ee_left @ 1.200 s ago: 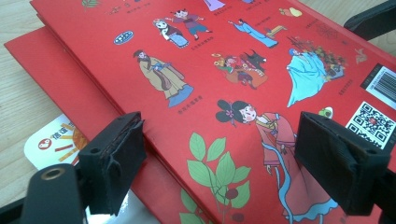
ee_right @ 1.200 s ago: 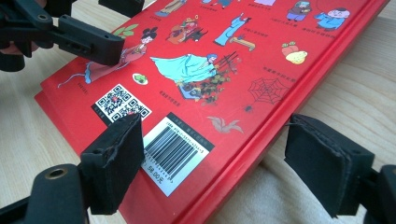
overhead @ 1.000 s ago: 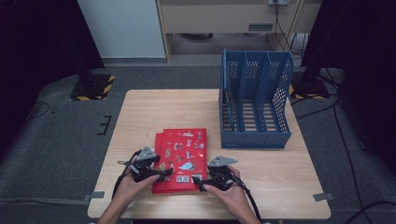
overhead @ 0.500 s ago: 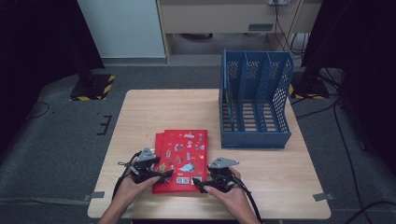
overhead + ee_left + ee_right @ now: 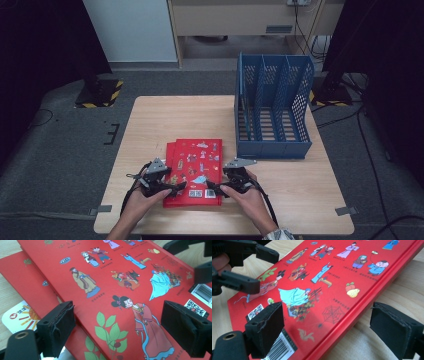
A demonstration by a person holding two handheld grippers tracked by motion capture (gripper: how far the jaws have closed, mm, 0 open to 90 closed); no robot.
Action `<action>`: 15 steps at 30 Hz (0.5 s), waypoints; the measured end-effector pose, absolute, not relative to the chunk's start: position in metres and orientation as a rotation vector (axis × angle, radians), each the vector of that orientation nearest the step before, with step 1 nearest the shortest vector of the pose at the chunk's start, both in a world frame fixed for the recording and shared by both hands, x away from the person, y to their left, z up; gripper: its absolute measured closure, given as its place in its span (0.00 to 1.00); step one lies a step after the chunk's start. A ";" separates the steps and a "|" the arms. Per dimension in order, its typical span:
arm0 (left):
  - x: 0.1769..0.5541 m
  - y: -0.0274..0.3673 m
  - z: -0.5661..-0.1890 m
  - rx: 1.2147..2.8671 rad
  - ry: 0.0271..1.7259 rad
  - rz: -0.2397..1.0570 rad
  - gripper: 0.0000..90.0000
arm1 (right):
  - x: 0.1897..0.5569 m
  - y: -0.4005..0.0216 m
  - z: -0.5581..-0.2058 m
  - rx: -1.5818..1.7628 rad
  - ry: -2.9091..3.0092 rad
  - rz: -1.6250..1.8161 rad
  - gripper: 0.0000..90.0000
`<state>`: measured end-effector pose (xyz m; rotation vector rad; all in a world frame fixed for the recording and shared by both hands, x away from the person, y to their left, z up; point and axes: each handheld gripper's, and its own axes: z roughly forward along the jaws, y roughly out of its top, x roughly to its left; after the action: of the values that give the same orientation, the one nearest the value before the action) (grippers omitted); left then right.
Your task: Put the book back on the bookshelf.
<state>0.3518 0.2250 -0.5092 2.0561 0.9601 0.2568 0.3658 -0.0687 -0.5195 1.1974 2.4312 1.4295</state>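
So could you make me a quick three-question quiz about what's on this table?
1. How many red books lie stacked?
2. True or false: the blue file rack holds a book.
3. The left gripper and right gripper are: A) clamped on a book, B) open, jaws just widened, over the top book.

Key: 1. Two, the lower one peeking out at the left. 2. False, its slots are empty. 3. B.

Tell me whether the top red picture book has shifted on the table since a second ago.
No. The top red picture book lies where it did, its far right corner just as close to the blue file rack.
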 end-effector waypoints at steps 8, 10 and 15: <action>0.353 0.224 -0.512 2.071 0.979 0.254 0.09 | 0.380 -0.067 -0.521 1.225 2.457 1.414 0.14; 0.353 0.224 -0.513 2.069 0.980 0.250 0.09 | 0.383 -0.067 -0.522 1.233 2.465 1.408 0.14; 0.353 0.224 -0.513 2.069 0.972 0.254 0.09 | 0.390 -0.066 -0.527 1.249 2.490 1.433 0.14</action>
<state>0.3529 0.2241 -0.5131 2.0694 0.9722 0.2537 0.3901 -0.0655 -0.5274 1.2491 2.4898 1.4329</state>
